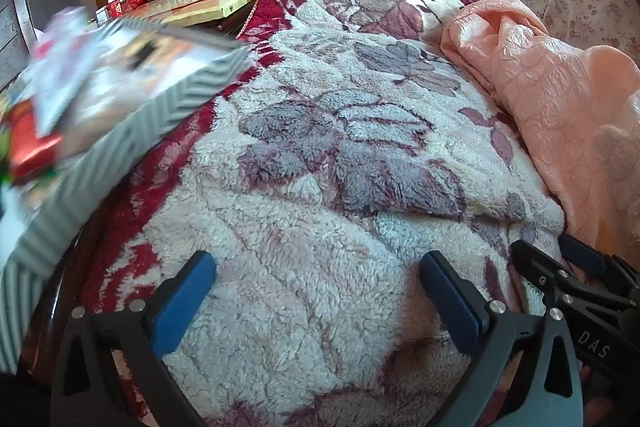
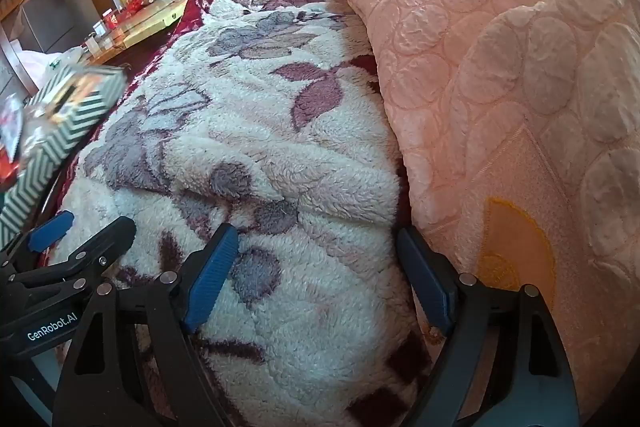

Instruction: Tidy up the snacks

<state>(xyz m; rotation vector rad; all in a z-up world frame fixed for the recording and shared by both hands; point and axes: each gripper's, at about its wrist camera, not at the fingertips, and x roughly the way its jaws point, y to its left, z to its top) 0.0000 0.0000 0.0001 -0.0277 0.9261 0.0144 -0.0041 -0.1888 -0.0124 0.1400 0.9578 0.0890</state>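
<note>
Left wrist view: fleece blanket [image 1: 320,155] fills the frame, peach quilt [image 1: 560,99] at right. Zigzag-patterned box [image 1: 132,115] of snacks [image 1: 36,143] sits blurred at the left edge, long axis running near-left to far-right, open top up. Left gripper [image 1: 316,291] and right gripper [image 2: 316,267] both spread, nothing between. Judgement: swing left first, approach from above.
</note>
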